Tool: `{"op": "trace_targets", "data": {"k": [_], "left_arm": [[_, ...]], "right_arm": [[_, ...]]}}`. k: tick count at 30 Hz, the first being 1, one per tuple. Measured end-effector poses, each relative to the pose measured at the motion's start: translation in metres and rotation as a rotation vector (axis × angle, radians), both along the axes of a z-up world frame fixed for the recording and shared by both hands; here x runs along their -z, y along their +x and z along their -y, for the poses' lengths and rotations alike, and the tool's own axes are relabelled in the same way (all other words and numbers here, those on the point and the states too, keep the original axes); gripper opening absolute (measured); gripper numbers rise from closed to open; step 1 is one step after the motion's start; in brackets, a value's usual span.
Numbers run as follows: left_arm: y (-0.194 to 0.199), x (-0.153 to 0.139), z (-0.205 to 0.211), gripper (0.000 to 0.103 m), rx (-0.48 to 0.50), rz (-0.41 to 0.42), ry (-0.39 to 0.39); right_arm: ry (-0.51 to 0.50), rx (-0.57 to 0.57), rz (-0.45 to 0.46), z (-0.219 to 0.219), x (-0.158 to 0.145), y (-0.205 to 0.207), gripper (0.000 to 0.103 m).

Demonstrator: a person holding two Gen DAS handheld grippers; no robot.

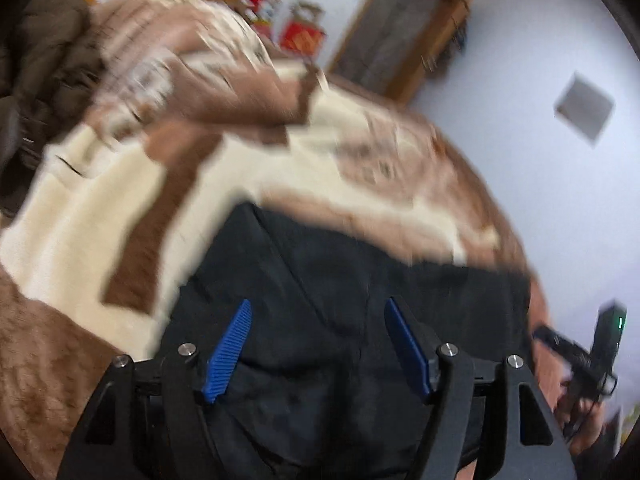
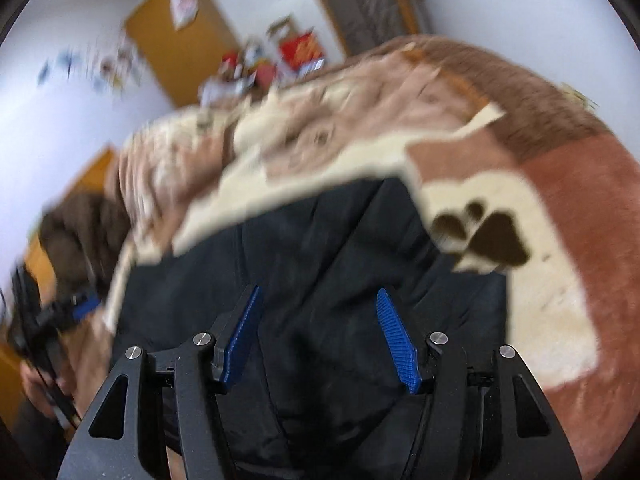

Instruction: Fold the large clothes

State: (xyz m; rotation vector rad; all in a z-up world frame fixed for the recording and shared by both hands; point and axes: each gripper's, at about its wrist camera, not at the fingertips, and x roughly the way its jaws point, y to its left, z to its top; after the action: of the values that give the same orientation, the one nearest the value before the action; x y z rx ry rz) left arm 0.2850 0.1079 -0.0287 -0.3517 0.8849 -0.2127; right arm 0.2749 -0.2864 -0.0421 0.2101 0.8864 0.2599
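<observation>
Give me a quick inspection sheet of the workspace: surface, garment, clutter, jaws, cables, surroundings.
Surface: bed under a brown and cream blanket with a paw print.
Job's things: black garment lying on the blanket, creased.
Clutter: brown garment heaped at the bed's far end.
Grippers: left gripper and right gripper, jaws open, nothing pinched, above the black garment.
Cables: nothing seen.
Surroundings: white walls, wooden door, red boxes; views blurred.
</observation>
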Motion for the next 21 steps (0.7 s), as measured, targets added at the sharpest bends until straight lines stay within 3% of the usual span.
{"op": "trace_targets", "data": {"k": [2,5,8,10,12,15,18,21], "left_arm": [[0.009,0.026,0.015,0.071,0.028,-0.051,0.058],[0.02,0.045,0.02,0.071,0.028,-0.053,0.119],[0.026,0.035,0.021,0.071,0.028,-0.052,0.14],[0.026,0.023,0.016,0.071,0.024,-0.002,0.164],[0.033,0.015,0.005,0.071,-0.013,0.033,0.21],[0.056,0.021,-0.017,0.071,-0.076,-0.022,0.21],[0.075,0.033,-0.027,0.071,-0.1,-0.08,0.193],[0.087,0.045,-0.02,0.071,-0.086,-0.083,0.225]], "right_arm": [[-0.09,0.002,-0.022,-0.007,0.024,0.007,0.06],[-0.093,0.043,-0.033,0.004,0.035,0.018,0.06],[-0.098,0.06,-0.011,0.01,0.017,0.018,0.06],[-0.092,0.078,0.07,0.02,-0.002,0.016,0.06],[-0.061,0.103,0.089,0.034,-0.007,0.022,0.061],[-0.04,0.127,0.034,0.054,0.001,0.048,0.061],[0.011,0.078,-0.064,0.06,0.018,0.075,0.061],[-0.04,0.077,-0.111,0.056,0.031,0.087,0.062]]}}
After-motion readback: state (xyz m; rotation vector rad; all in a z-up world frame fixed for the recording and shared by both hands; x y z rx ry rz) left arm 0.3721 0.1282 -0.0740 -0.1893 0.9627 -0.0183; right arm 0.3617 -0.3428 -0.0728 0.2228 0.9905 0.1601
